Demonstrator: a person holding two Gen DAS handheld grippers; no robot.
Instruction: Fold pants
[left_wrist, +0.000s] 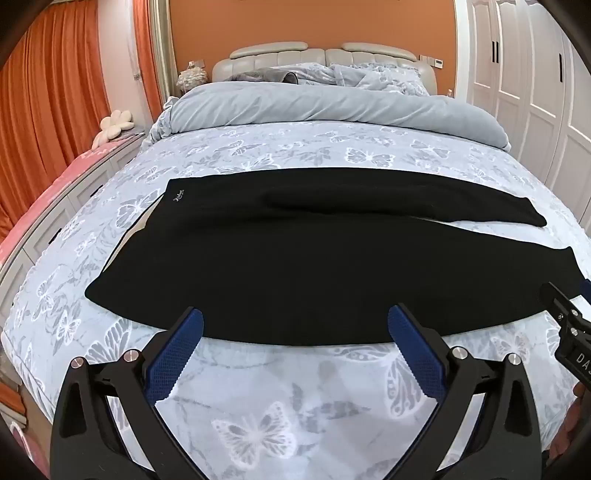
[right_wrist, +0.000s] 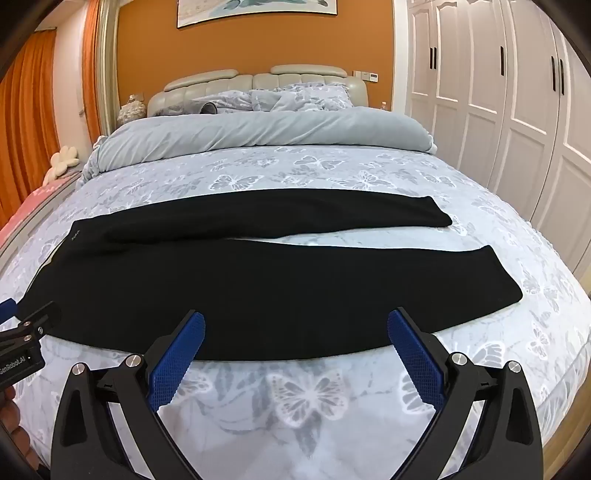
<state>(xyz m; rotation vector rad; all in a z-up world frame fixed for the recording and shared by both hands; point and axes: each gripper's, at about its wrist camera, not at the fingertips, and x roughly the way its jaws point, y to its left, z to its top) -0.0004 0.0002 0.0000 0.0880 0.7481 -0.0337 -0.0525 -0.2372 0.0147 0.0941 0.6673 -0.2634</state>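
Pants (left_wrist: 295, 266): matt black knit cloth. Bed (left_wrist: 258, 417) sheet ahead of tongs: smooth printed cotton-like cloth. Pads (left_wrist: 173, 354): blue textured rubber-like.

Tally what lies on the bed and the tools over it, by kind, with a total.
Black pants: 1
Grey duvet: 1
Hand-held grippers: 2, left and right, both open and empty
Total: 4
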